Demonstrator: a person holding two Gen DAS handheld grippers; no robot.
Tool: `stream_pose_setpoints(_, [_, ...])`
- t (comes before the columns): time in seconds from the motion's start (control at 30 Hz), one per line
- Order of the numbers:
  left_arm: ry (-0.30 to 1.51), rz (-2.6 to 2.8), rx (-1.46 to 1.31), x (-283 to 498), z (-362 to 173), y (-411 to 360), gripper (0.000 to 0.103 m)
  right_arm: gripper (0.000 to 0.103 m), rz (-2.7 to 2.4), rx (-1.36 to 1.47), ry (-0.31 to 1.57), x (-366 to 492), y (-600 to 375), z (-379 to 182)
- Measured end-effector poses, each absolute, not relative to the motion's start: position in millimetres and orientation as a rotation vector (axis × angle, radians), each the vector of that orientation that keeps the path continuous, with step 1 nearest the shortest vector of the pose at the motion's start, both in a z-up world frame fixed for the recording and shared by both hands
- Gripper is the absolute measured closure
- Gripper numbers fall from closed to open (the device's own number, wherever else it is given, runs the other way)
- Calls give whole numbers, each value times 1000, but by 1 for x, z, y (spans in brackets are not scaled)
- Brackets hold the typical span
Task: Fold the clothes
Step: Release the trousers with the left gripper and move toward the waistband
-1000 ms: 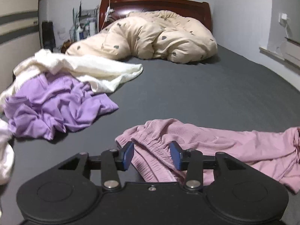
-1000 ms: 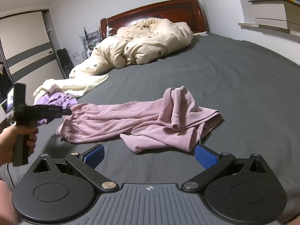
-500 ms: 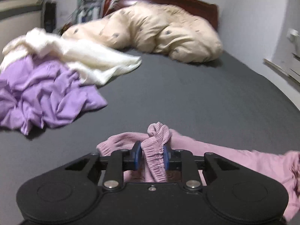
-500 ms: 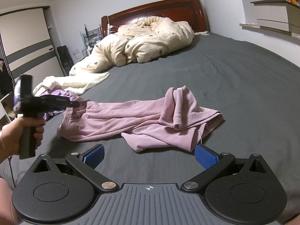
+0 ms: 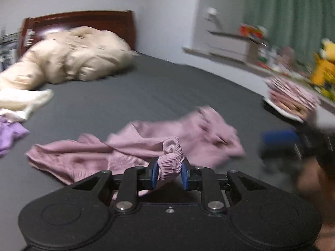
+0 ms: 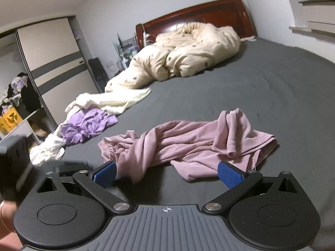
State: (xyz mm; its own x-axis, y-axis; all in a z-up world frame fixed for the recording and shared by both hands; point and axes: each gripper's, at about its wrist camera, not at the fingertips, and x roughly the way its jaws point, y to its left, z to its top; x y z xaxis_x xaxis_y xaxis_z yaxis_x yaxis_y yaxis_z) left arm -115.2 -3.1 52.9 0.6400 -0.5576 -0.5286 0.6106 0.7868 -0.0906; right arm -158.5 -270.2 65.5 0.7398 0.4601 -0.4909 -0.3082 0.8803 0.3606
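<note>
A pink ribbed garment (image 5: 146,146) lies crumpled on the dark grey bed sheet (image 5: 146,96). My left gripper (image 5: 170,173) is shut on its gathered elastic edge, which bulges up between the blue pads. In the right wrist view the same pink garment (image 6: 188,142) spreads across the middle of the bed. My right gripper (image 6: 166,172) is open just in front of it, its blue pads wide apart with only the garment's near folds between them. The right gripper's blurred blue pad (image 5: 278,138) shows at the right of the left wrist view.
A purple garment (image 6: 88,125) and a cream one (image 6: 113,102) lie to the left. A beige spotted duvet (image 6: 184,52) is heaped at the wooden headboard (image 6: 196,14). A folded stack of clothes (image 5: 293,98) sits at the bed's right. A wardrobe (image 6: 54,54) stands left.
The left gripper closed on the pink garment's elastic edge and swung right and toward the near edge with it, dragging that end. The right gripper stayed open and shifted slightly.
</note>
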Motion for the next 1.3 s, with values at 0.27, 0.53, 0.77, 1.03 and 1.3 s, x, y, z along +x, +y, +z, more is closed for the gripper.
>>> stream_pose_setpoints(0.27, [688, -786, 159, -153, 29, -10, 81, 1, 502, 284, 765, -147, -245, 57])
stream_pose_setpoints(0.53, [681, -676, 96, -169, 49, 50, 57, 6, 524, 280, 824, -136, -212, 44])
stream_pose_setpoints(0.77, [671, -408, -3, -122, 60, 112, 44, 35, 506, 168, 810, -135, -196, 40])
stream_pose_setpoints(1.03, [686, -279, 352, -70, 41, 99, 41, 35, 466, -21, 767, -148, -187, 37])
stream_pose_setpoints(1.3, [649, -220, 481, -50, 22, 94, 41, 35, 420, -109, 734, -152, -157, 34])
